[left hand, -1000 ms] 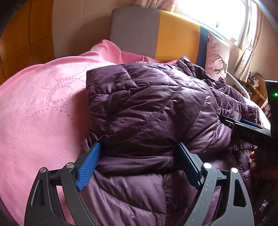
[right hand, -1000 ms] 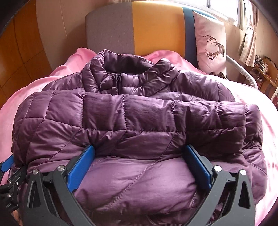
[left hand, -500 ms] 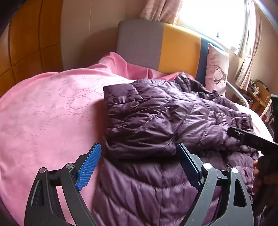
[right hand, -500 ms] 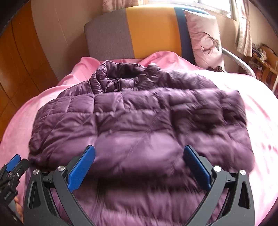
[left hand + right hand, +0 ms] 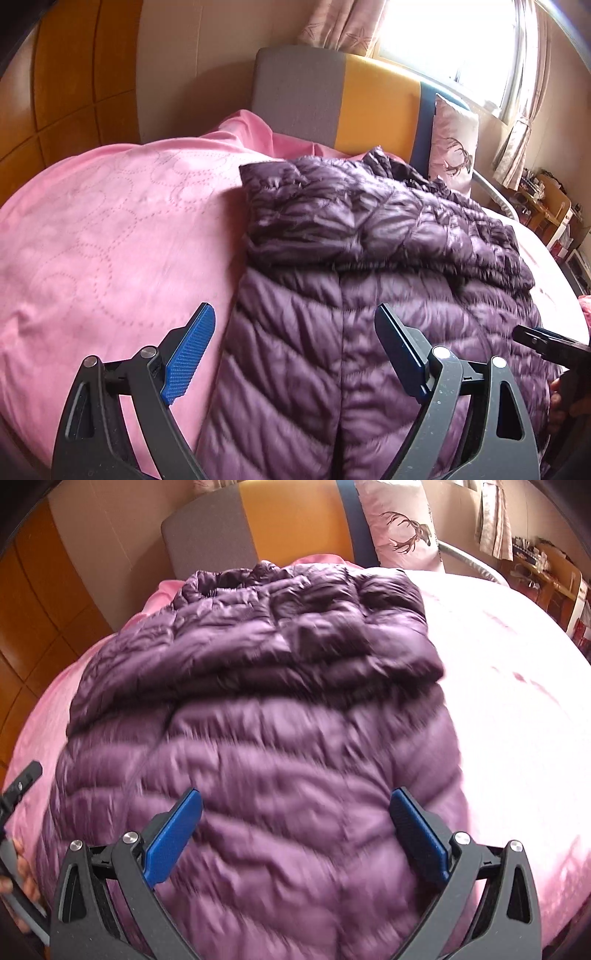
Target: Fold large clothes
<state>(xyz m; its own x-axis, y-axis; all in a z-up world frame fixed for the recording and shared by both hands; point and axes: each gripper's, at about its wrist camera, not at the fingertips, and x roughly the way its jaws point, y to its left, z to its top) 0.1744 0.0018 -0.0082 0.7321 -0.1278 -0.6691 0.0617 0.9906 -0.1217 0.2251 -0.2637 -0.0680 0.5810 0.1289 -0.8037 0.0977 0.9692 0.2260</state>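
purple quilted down jacket (image 5: 369,266) lies on bed's pink blanket (image 5: 110,229), collar toward grey-yellow headboard (image 5: 332,96), upper part folded over. deer-print pillow (image 5: 400,528) leans beside headboard. left gripper (image 5: 295,343) and right gripper (image 5: 295,819): jaws wide apart, nothing gripped, above the jacket's near end.

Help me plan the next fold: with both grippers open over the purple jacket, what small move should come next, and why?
Probably bring both grippers down to the near hem. The left gripper and right gripper are open and empty, and the purple jacket on the pink bedspread has its sleeves folded across while its lower part lies unfolded.
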